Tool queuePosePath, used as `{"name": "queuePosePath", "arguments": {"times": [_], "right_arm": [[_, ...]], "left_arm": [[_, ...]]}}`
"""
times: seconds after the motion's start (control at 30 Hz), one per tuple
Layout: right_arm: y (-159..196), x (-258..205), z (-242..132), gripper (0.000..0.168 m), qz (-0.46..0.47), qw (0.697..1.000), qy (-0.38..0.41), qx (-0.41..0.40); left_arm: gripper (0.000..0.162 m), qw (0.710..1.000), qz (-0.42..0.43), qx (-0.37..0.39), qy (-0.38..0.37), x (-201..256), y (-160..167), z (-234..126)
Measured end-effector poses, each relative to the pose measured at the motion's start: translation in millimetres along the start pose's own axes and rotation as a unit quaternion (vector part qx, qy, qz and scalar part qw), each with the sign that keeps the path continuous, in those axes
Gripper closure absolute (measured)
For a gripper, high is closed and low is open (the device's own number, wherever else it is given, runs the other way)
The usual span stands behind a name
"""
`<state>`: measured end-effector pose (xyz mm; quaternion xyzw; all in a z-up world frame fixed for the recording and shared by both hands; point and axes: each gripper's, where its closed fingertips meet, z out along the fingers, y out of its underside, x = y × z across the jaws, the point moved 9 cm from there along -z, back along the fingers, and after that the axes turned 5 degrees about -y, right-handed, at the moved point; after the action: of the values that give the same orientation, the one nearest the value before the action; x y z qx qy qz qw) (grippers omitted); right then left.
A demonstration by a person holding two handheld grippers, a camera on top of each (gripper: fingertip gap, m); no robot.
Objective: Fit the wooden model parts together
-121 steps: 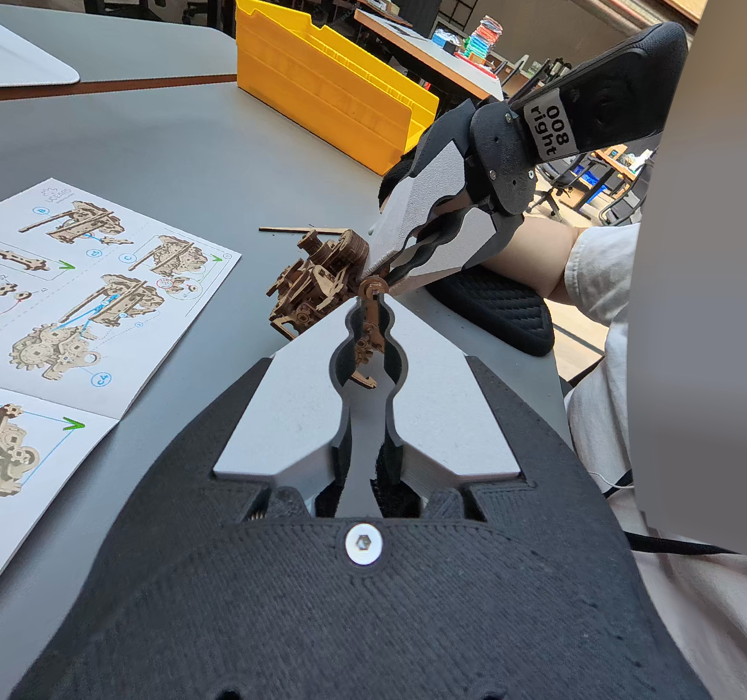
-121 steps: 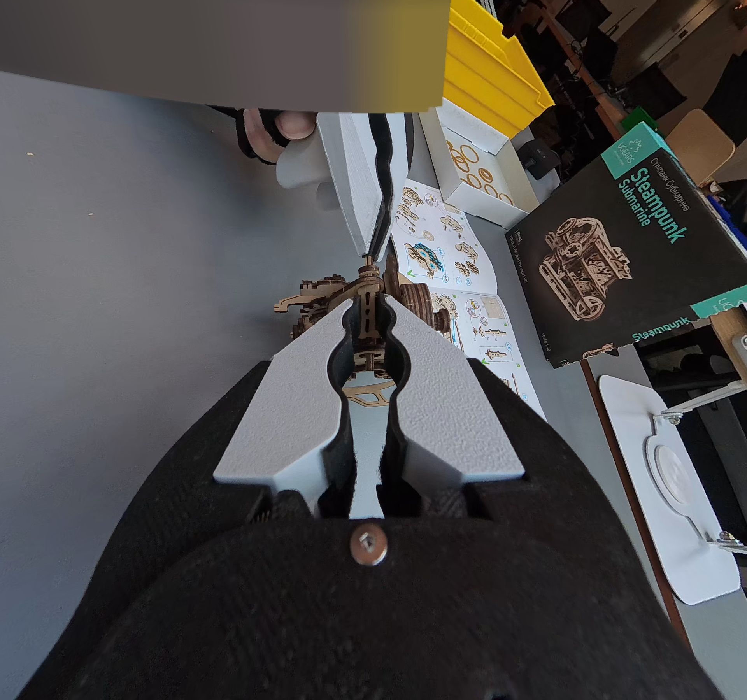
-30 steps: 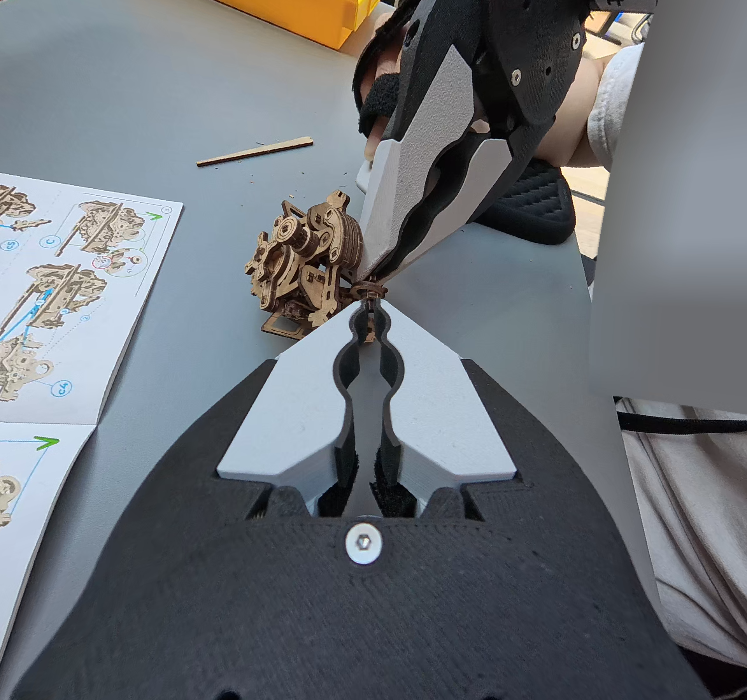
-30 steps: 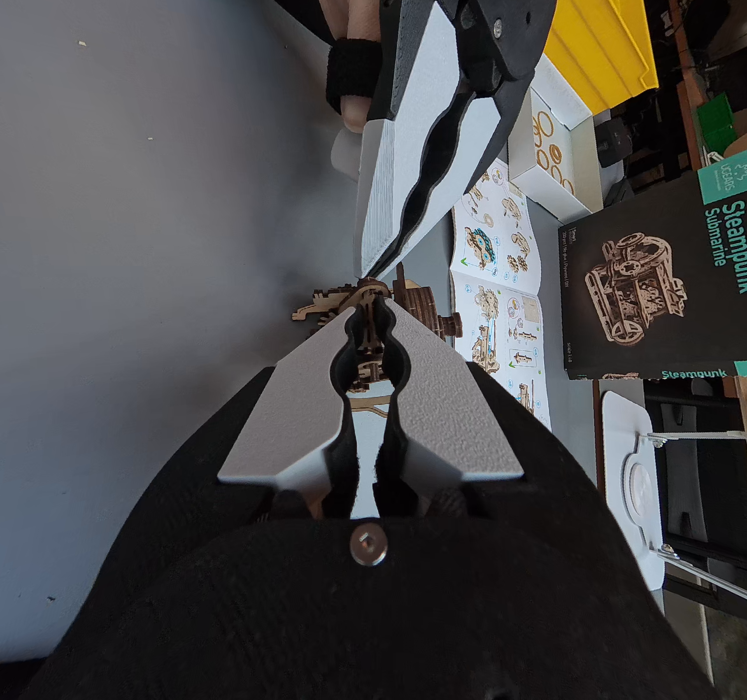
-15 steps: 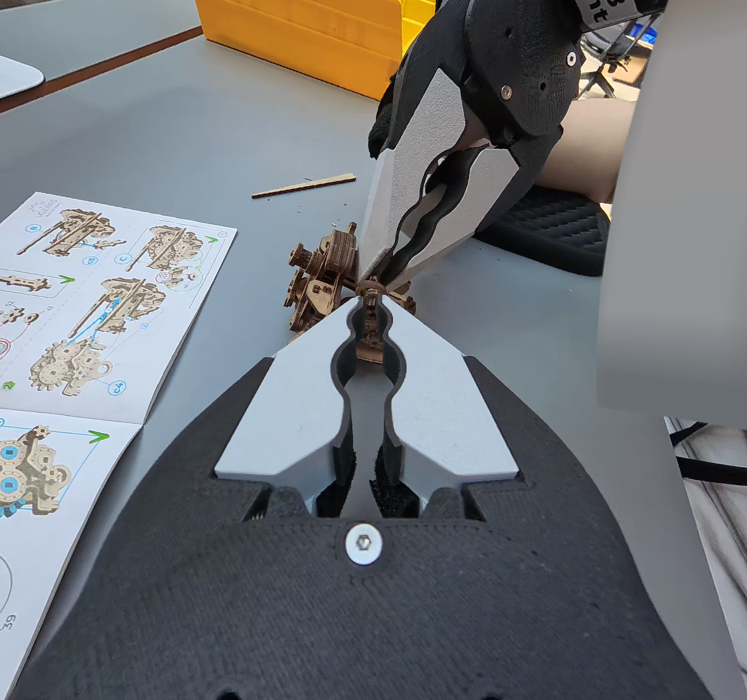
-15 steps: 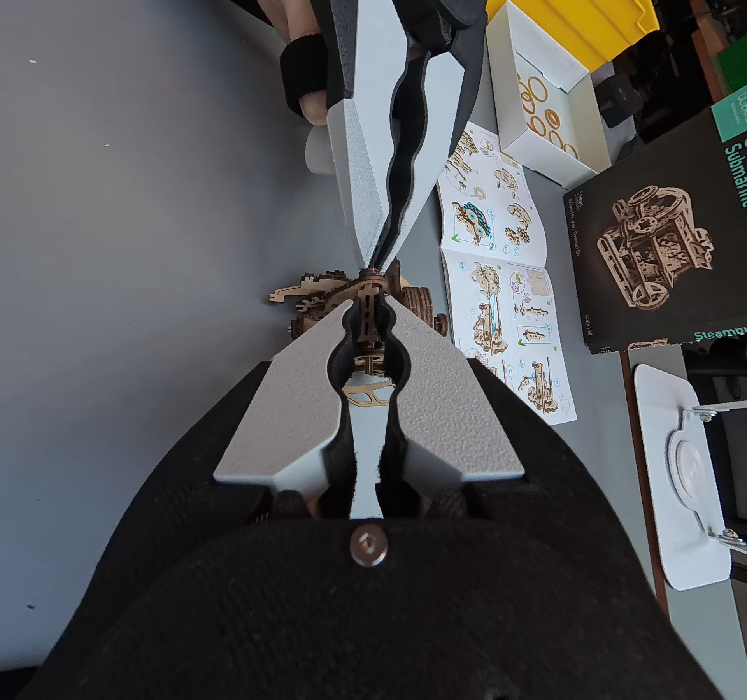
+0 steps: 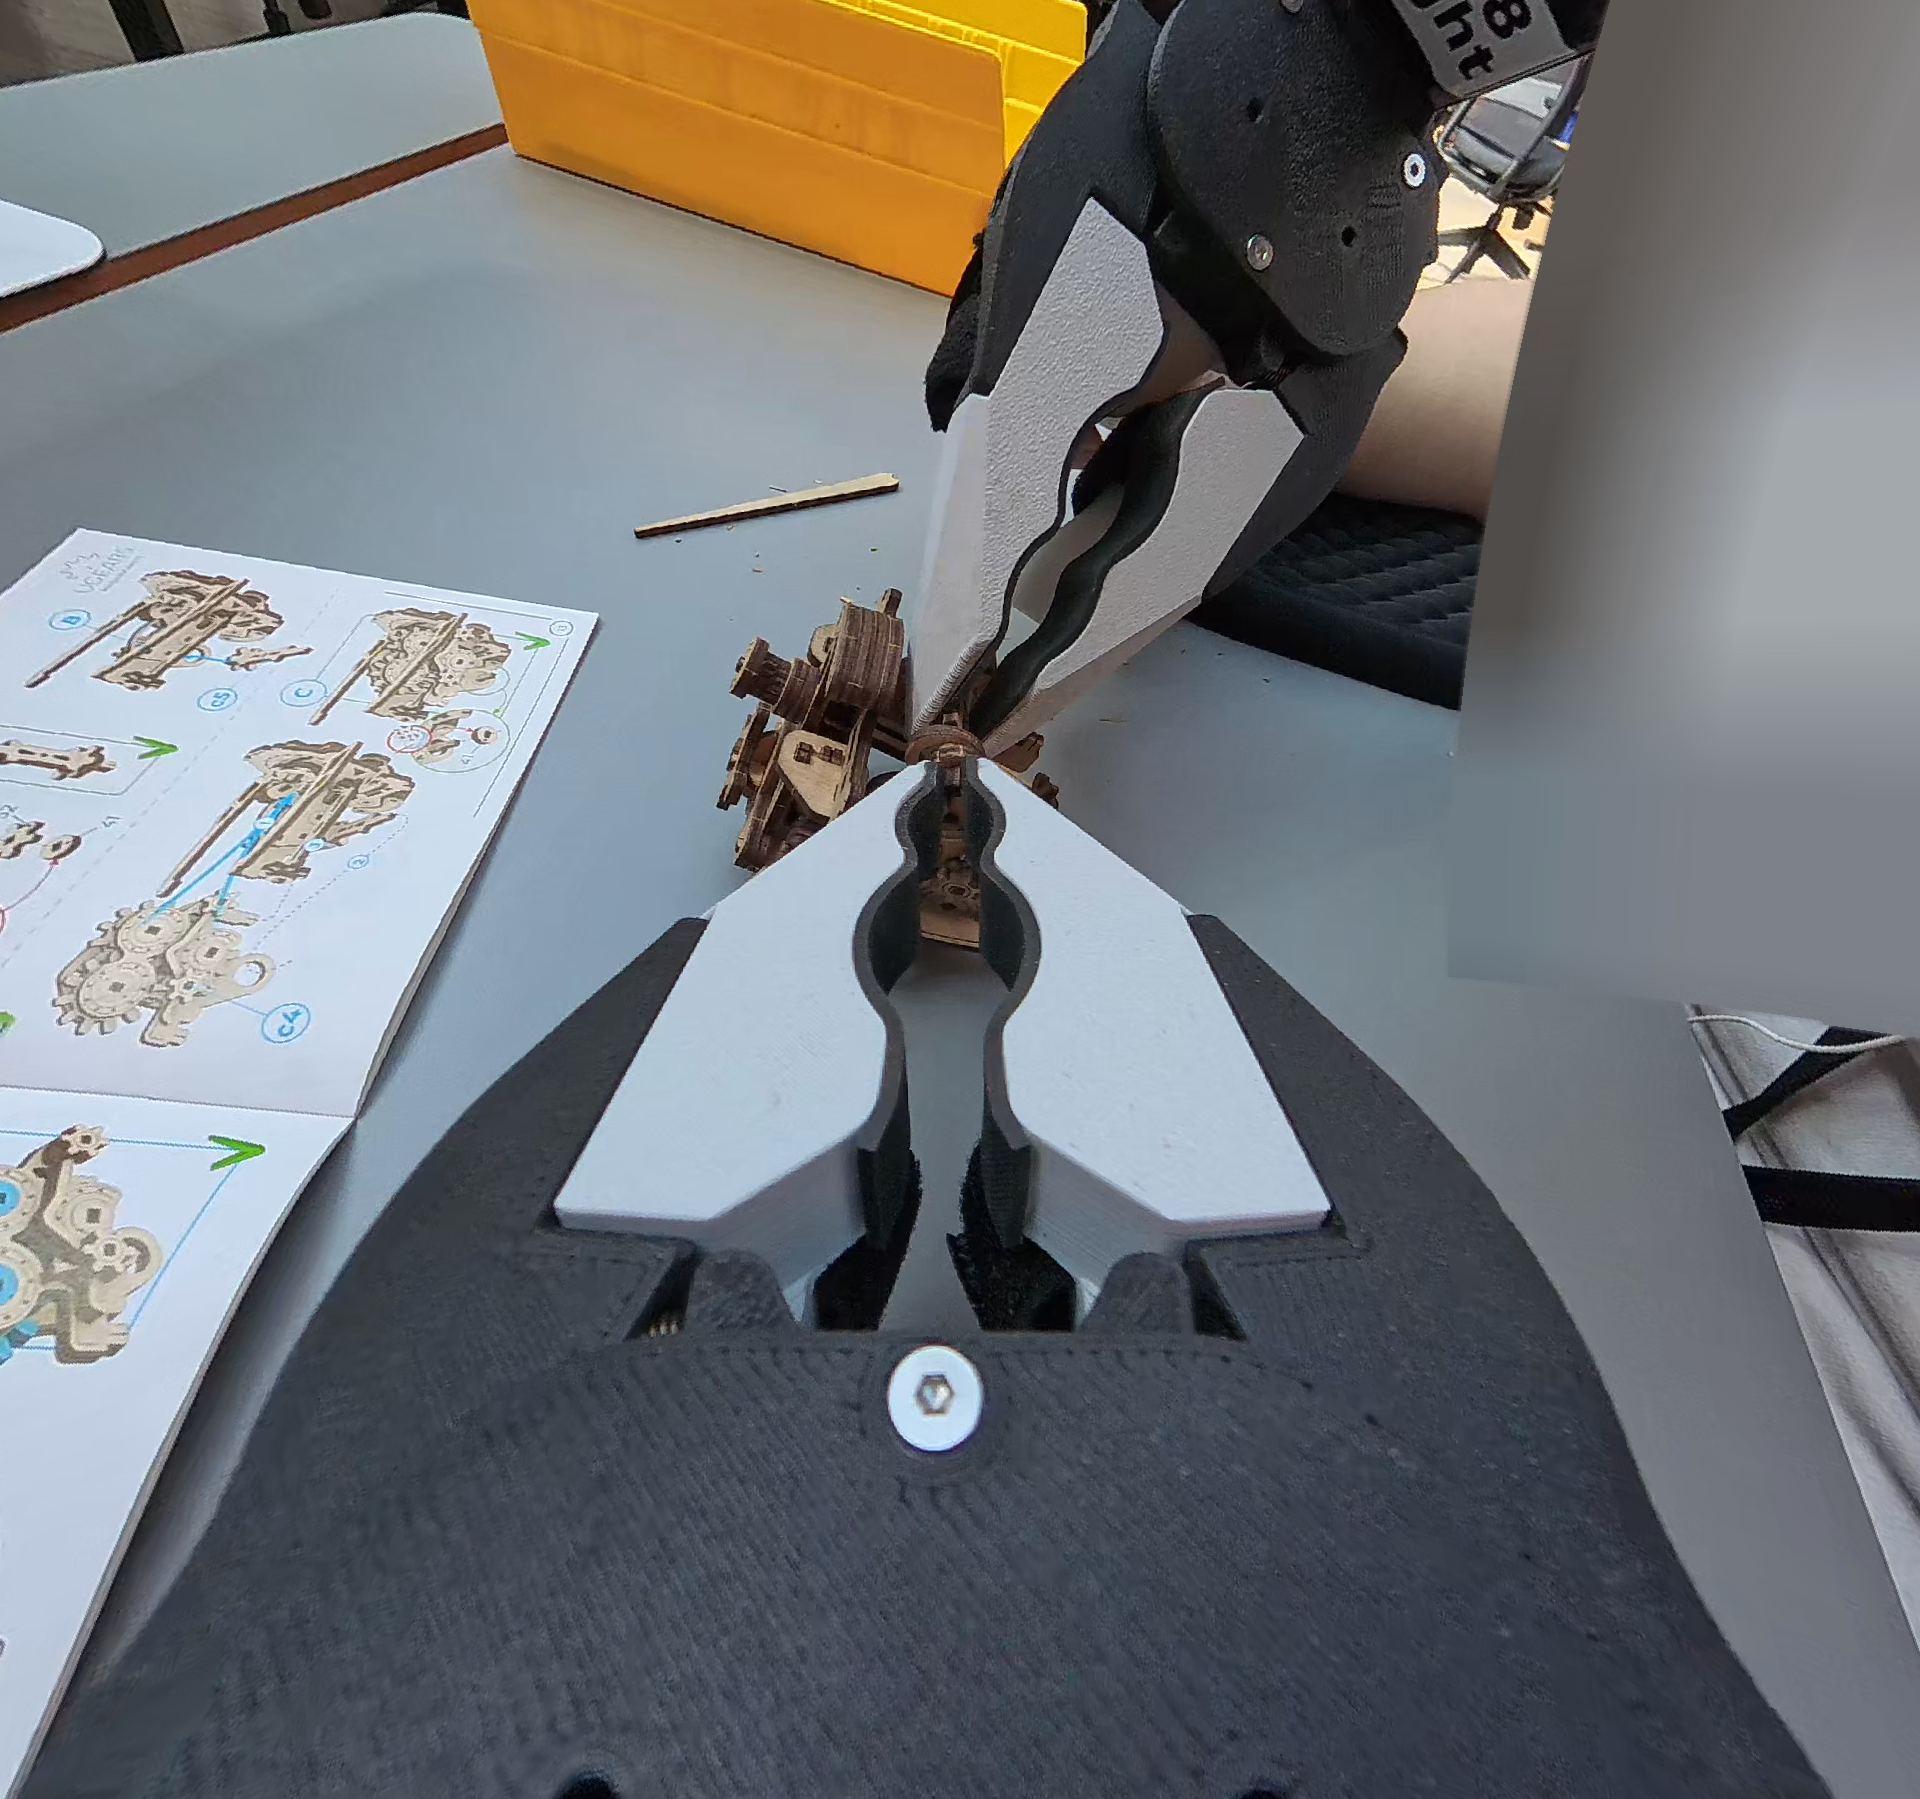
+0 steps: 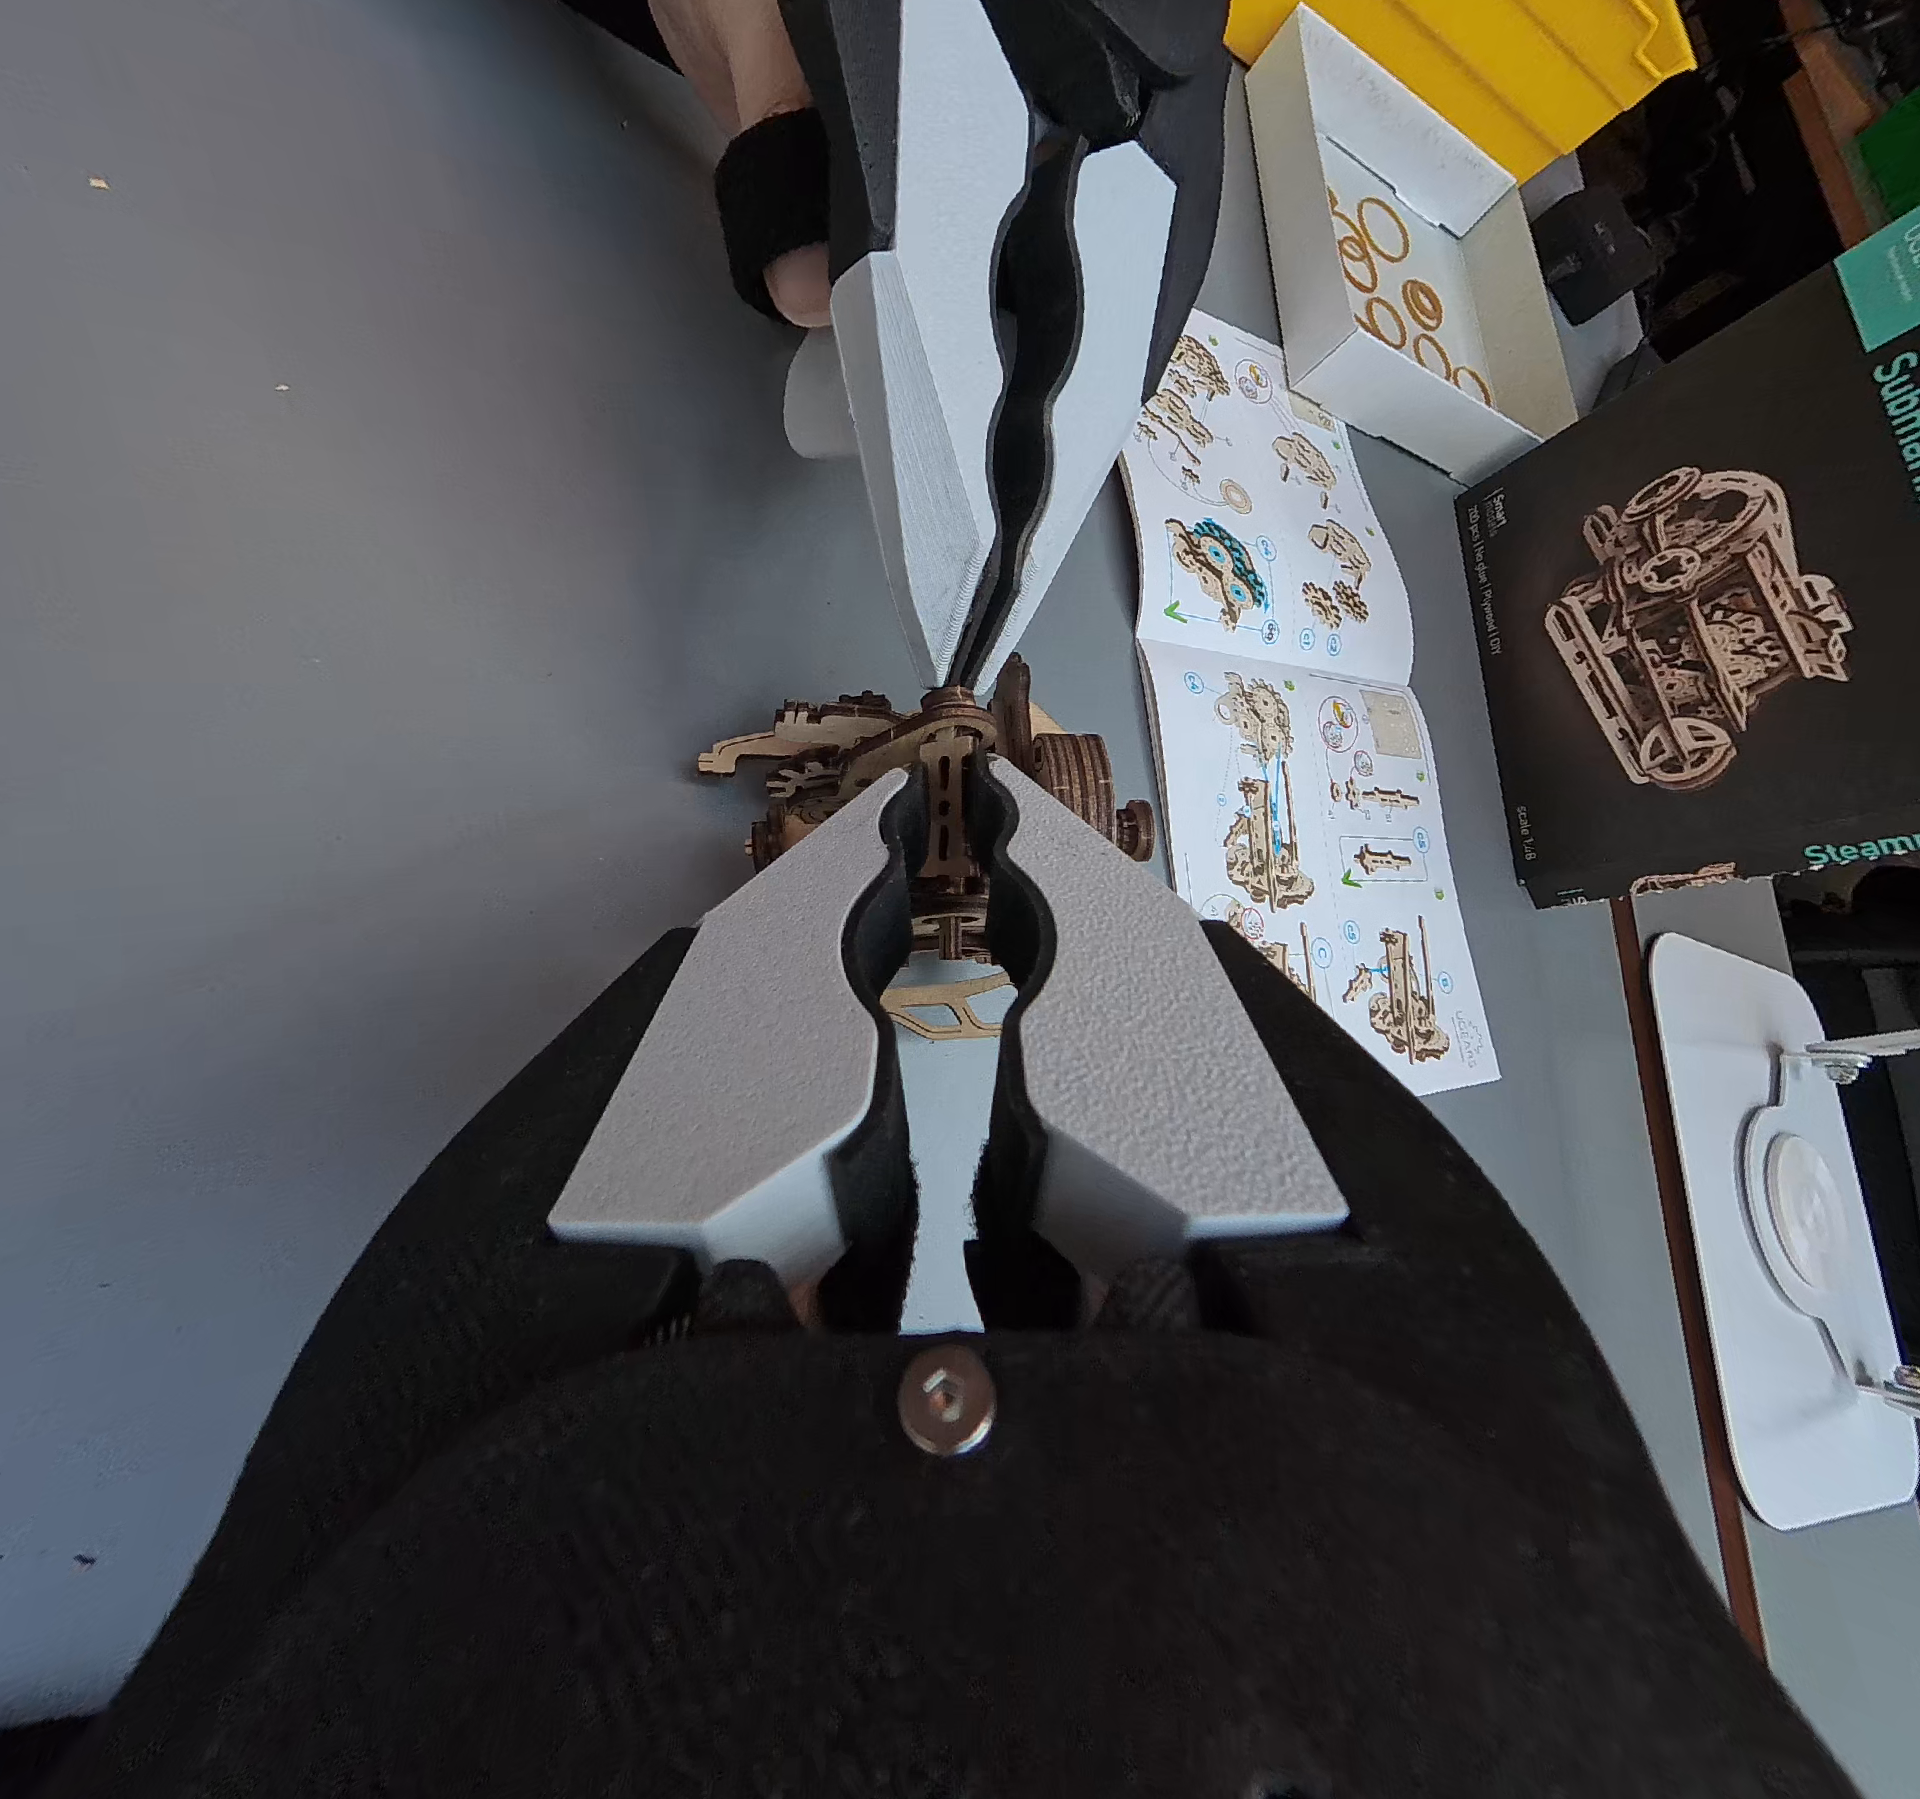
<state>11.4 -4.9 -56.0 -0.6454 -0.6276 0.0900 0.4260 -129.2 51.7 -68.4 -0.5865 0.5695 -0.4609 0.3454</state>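
Note:
A small brown wooden model point(image 7: 821, 710) sits on the grey table point(image 7: 416, 378). My left gripper point(image 7: 940, 781) is shut on a small round wooden part point(image 7: 943, 744) and holds it against the model's top. My right gripper point(image 7: 966, 710) comes down from the upper right, tips against the same spot. In the right wrist view my right gripper point(image 8: 940, 778) is shut on a slotted bar of the model point(image 8: 1060, 773). The left gripper point(image 8: 951, 684) points down from above with the round part point(image 8: 951, 707) at its tips. The joint itself is hidden between the fingers.
An open instruction booklet point(image 7: 260, 793) lies left of the model. A yellow bin point(image 7: 748, 87) stands behind, a thin wooden stick point(image 7: 769, 506) before it. A white box with wooden rings point(image 8: 1382, 263), a black product box point(image 8: 1704, 606) and a black mat point(image 7: 1351, 586) lie around. Both grippers' tips are close together, under 4 cm apart.
Both grippers stay shut and together at the model. The model has turned on the table, and the left gripper has swung more upright over it.

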Motion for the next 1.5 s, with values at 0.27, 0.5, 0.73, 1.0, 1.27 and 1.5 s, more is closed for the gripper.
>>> {"name": "queuePosePath", "arguments": {"times": [0.27, 0.5, 0.73, 1.0, 1.27, 1.5], "right_arm": [[-5, -4, -1, 0.164, -0.022, 0.999, 0.015, -0.019], [-11, -8, 1, 0.165, -0.036, 0.999, 0.018, -0.037], [-14, -12, 3, 0.166, -0.051, 0.997, 0.024, -0.05], [-16, -13, 4, 0.167, -0.059, 0.996, 0.029, -0.061], [-19, -16, 4, 0.167, -0.072, 0.995, 0.03, -0.07], [-18, -14, 4, 0.166, -0.082, 0.994, 0.025, -0.073]], "left_arm": [[0.162, 1.0, -0.006, -0.003, 0.004, 1, -1, 0], [0.162, 1.0, 0.018, -0.024, 0.002, 4, -3, -2], [0.162, 0.998, 0.035, -0.047, -0.006, 6, -4, -2], [0.162, 0.997, 0.051, -0.059, -0.019, 9, -6, -2], [0.162, 0.995, 0.07, -0.068, -0.019, 11, -7, -3], [0.162, 0.991, 0.108, -0.073, -0.032, 13, -8, -3]]}}
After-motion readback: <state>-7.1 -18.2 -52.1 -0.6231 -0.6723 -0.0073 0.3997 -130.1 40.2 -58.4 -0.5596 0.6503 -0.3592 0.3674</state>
